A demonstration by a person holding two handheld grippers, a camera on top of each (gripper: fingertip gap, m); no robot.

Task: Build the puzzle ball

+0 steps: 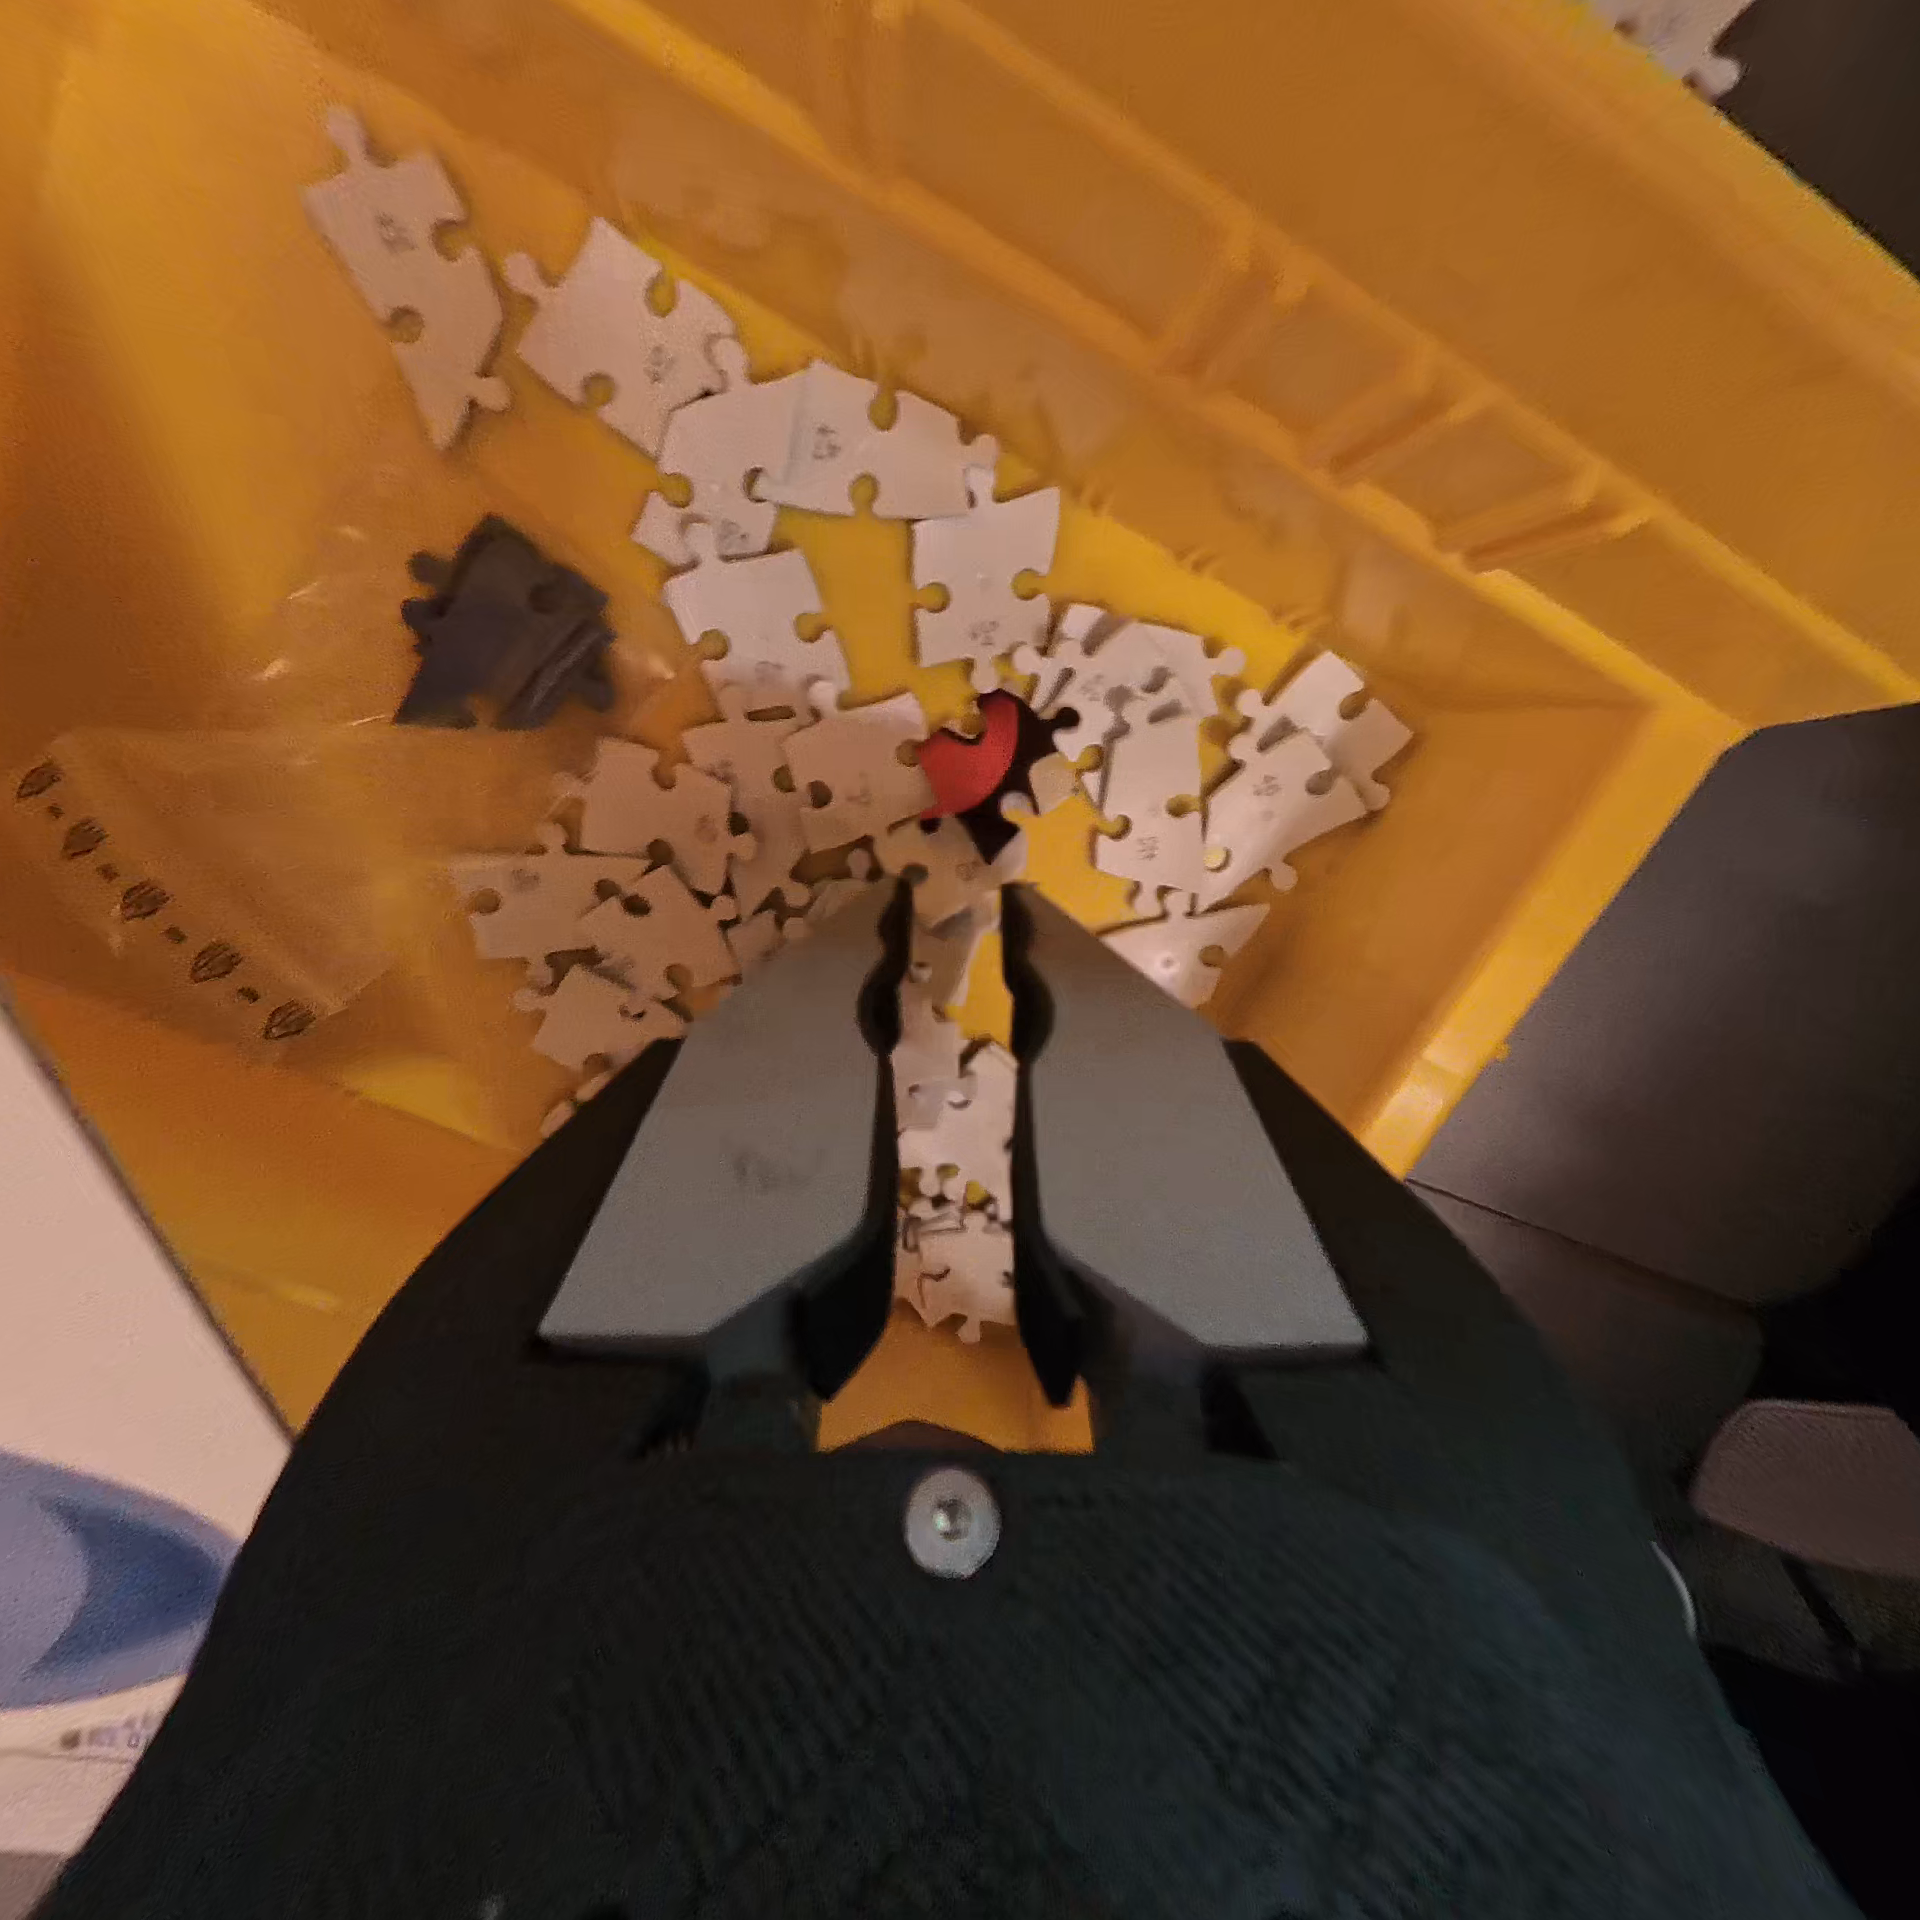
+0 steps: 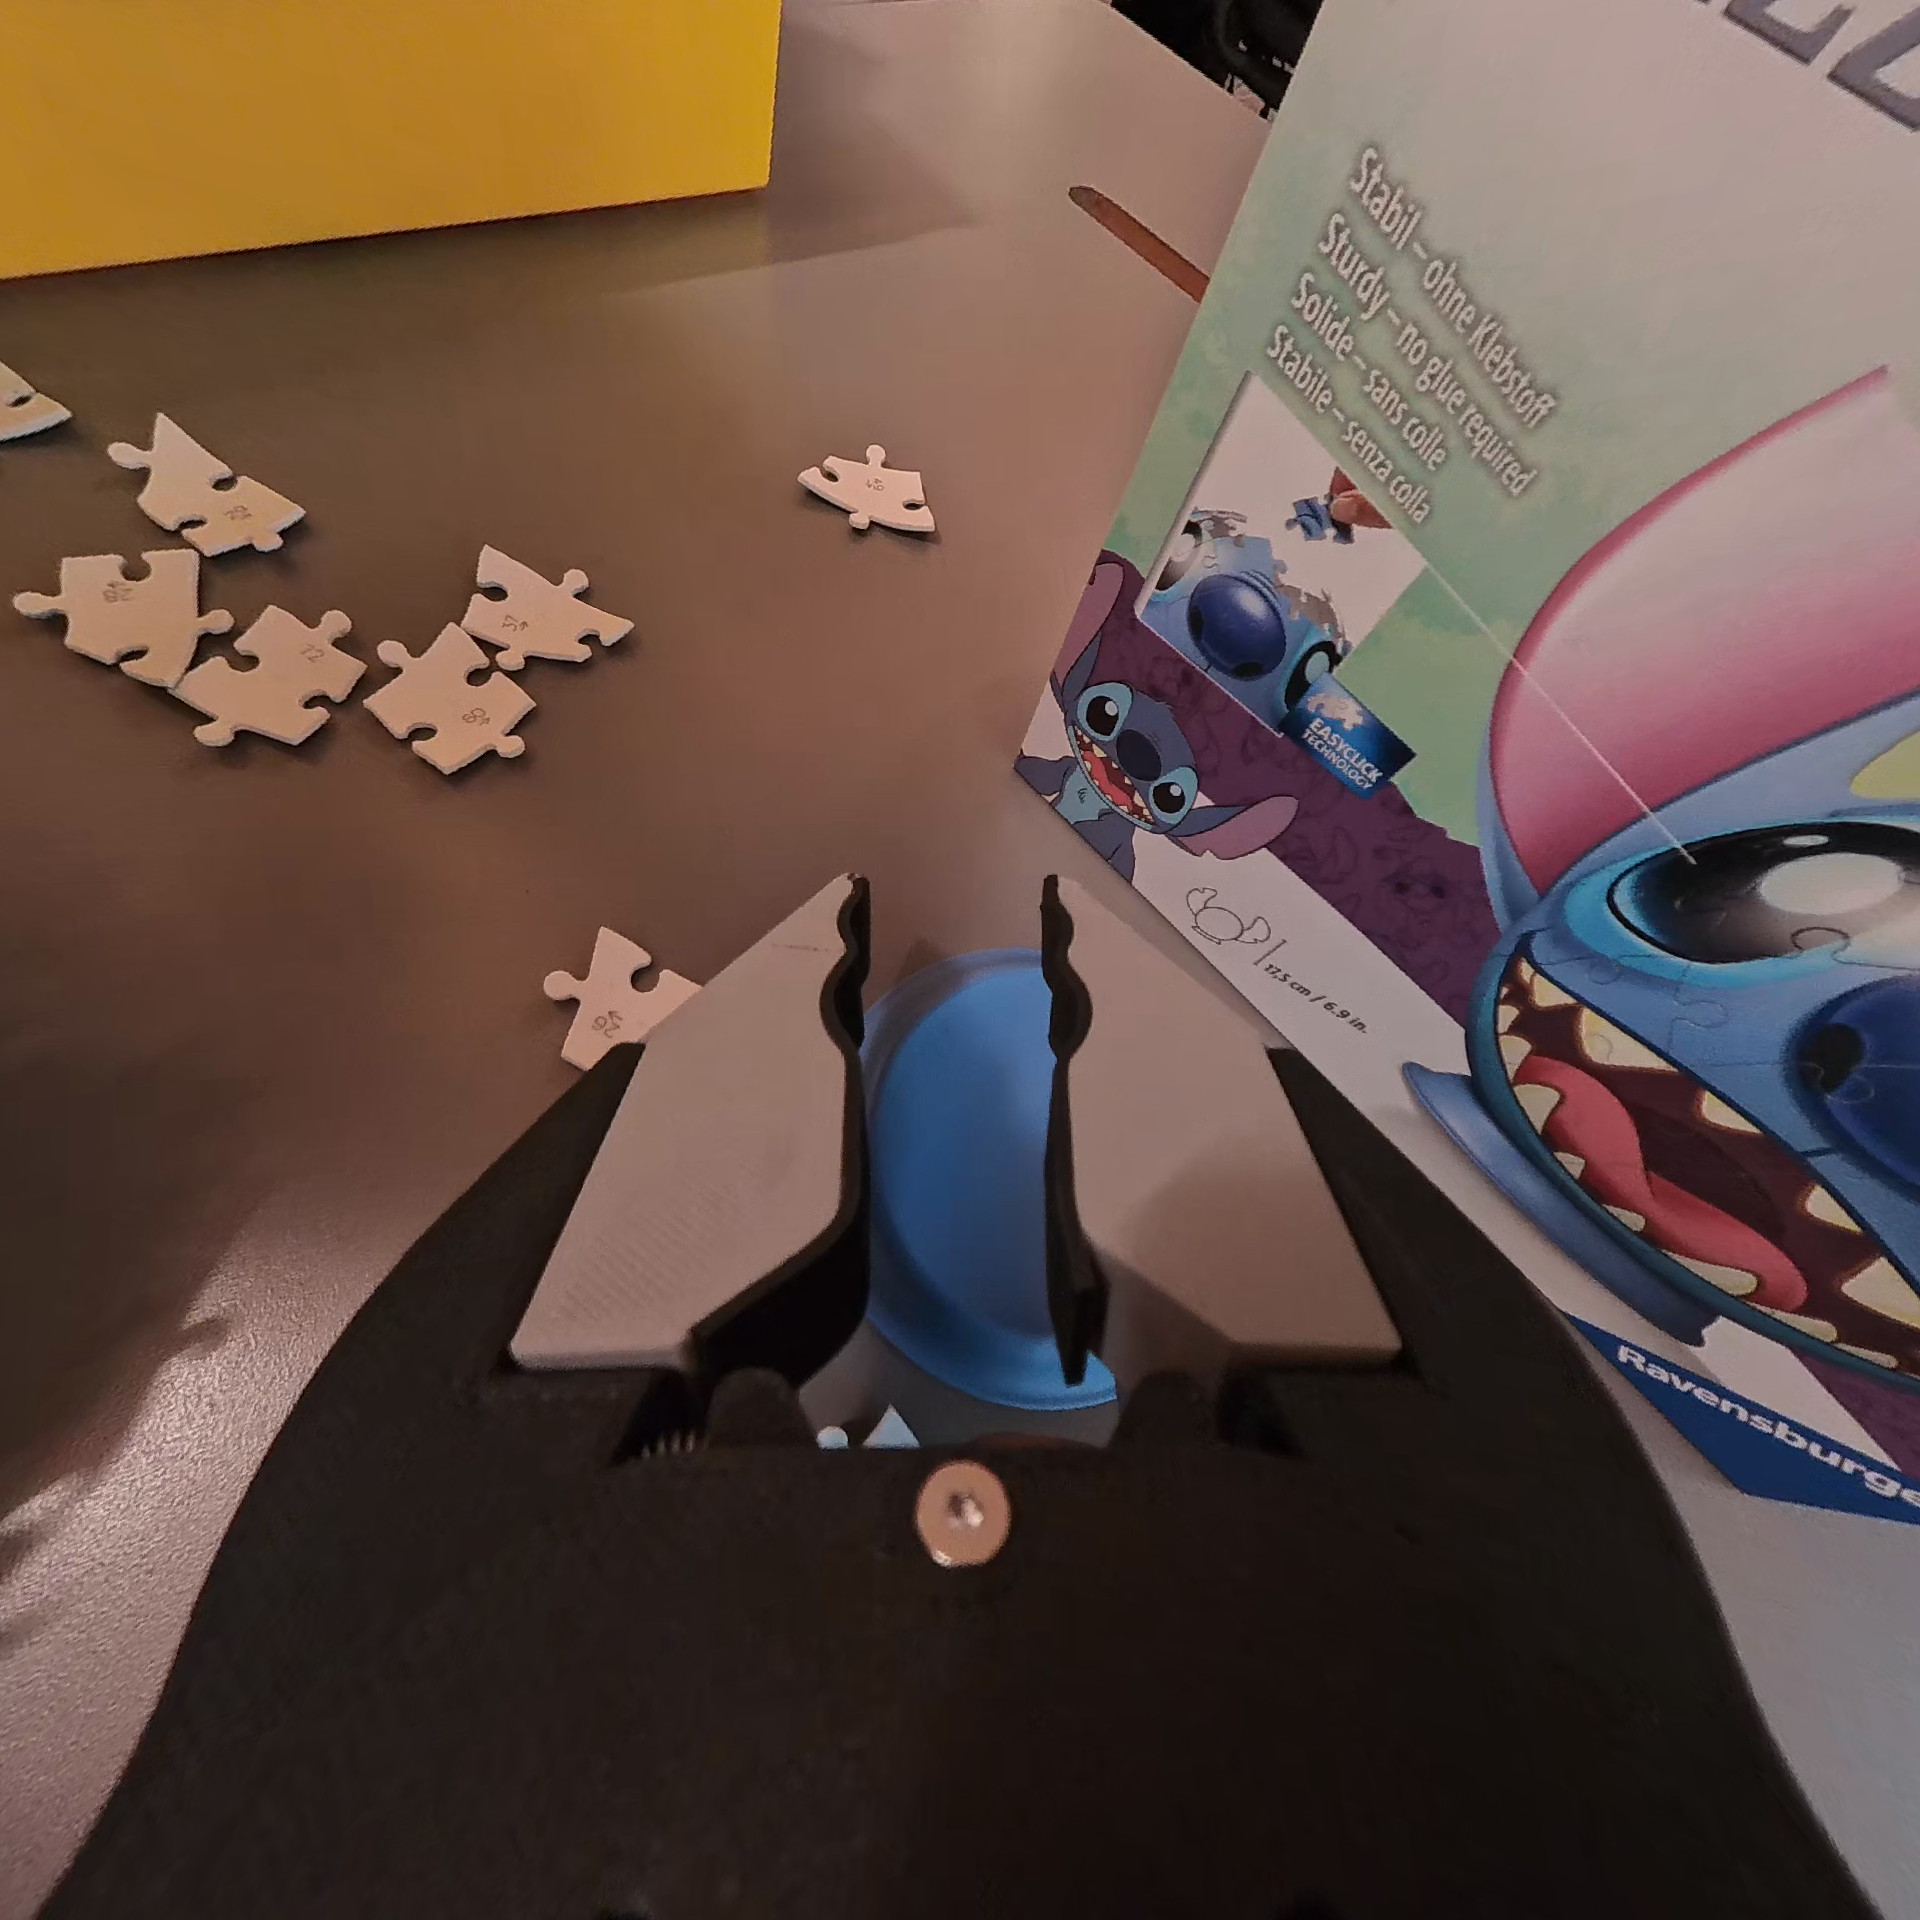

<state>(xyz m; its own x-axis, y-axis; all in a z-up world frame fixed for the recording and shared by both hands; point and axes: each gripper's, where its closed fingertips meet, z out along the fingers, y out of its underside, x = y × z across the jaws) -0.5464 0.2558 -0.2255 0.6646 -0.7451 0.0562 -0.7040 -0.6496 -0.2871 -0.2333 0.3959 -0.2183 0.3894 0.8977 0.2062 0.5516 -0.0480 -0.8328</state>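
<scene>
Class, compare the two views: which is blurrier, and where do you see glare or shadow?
Left wrist view: motion-blurred, the pieces in the yellow bin smeared. Right wrist view: sharper; glare on the table at lower left, and the gripper casts a soft shadow.

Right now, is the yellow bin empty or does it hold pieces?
Not empty: many white puzzle pieces lie scattered on the floor of the yellow bin, plus one red piece.
</scene>
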